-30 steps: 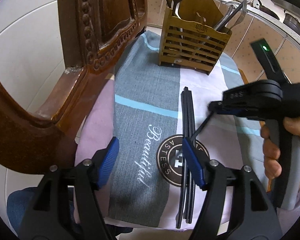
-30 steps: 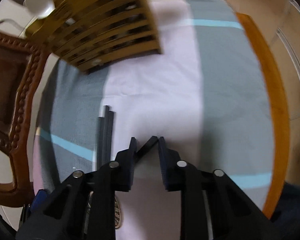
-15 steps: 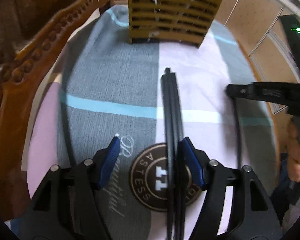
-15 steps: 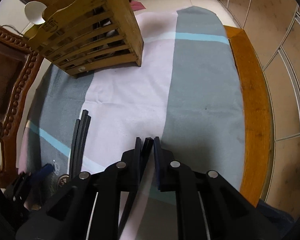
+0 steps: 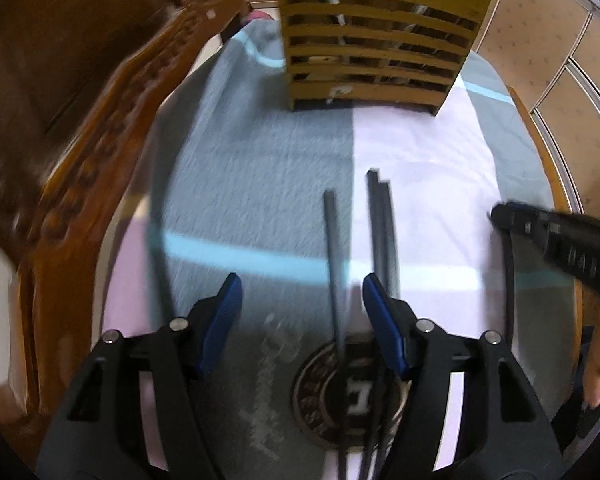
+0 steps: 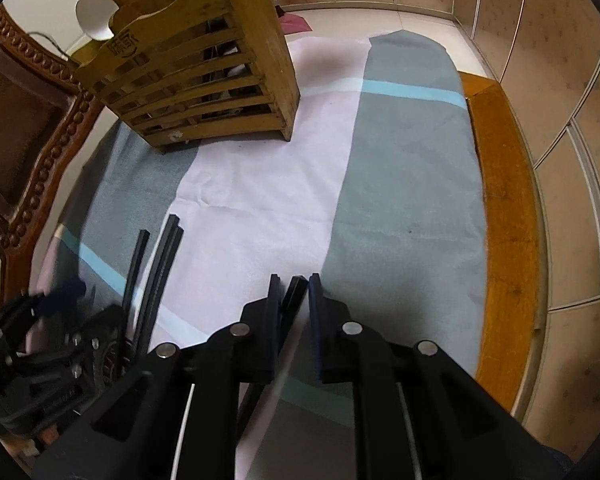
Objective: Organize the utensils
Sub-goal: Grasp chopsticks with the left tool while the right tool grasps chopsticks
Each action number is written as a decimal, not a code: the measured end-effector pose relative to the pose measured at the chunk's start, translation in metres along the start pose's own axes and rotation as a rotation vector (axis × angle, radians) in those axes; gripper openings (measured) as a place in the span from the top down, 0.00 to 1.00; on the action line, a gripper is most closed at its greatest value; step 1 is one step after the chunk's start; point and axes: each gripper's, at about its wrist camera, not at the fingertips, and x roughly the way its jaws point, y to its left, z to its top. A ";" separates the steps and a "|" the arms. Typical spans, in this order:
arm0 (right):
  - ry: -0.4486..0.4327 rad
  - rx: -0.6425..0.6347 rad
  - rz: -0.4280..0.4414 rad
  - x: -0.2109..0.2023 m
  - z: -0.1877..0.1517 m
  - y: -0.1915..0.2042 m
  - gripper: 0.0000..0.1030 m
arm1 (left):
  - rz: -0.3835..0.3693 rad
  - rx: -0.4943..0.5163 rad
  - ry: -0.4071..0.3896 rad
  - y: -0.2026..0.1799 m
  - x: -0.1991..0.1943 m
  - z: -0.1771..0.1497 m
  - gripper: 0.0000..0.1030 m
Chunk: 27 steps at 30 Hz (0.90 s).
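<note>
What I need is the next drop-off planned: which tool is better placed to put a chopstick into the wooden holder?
Right, probably. The right tool is shut on a chopstick, with the holder ahead of it. The left tool is closing around a loose chopstick lying on the cloth, not gripping yet.

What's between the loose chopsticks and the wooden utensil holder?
Nothing: bare cloth only, grey and pale panels, from the chopsticks tips up to the holder base. Clearest in the right wrist view; the left wrist view agrees.
</note>
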 end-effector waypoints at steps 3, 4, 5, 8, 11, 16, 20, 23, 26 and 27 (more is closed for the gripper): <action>0.017 -0.010 -0.032 -0.003 -0.001 -0.001 0.86 | -0.013 0.002 0.042 -0.005 0.010 0.022 0.57; 0.023 -0.015 -0.039 -0.003 -0.001 0.000 0.86 | -0.014 0.001 0.062 -0.005 0.015 0.030 0.58; 0.026 -0.018 -0.044 -0.004 -0.001 0.000 0.86 | -0.017 0.000 0.075 -0.005 0.018 0.034 0.62; 0.032 -0.030 -0.044 -0.006 -0.002 0.002 0.86 | -0.013 0.007 0.116 -0.005 0.029 0.045 0.68; 0.028 -0.031 -0.023 -0.006 -0.002 0.003 0.85 | -0.028 0.008 0.121 -0.006 0.034 0.054 0.84; 0.017 0.009 0.045 -0.012 0.002 -0.006 0.76 | -0.051 -0.015 0.127 0.001 0.031 0.050 0.92; 0.038 0.066 0.044 -0.017 0.007 -0.017 0.71 | -0.067 -0.019 0.126 0.008 0.026 0.035 0.92; 0.091 0.085 0.057 -0.013 0.008 -0.013 0.71 | -0.071 -0.014 0.127 0.018 0.027 0.037 0.91; 0.151 0.080 0.050 -0.002 0.009 -0.001 0.71 | -0.068 0.003 0.130 0.021 0.029 0.040 0.90; 0.162 0.070 0.032 0.001 0.010 0.004 0.71 | -0.069 0.004 0.131 0.020 0.030 0.040 0.90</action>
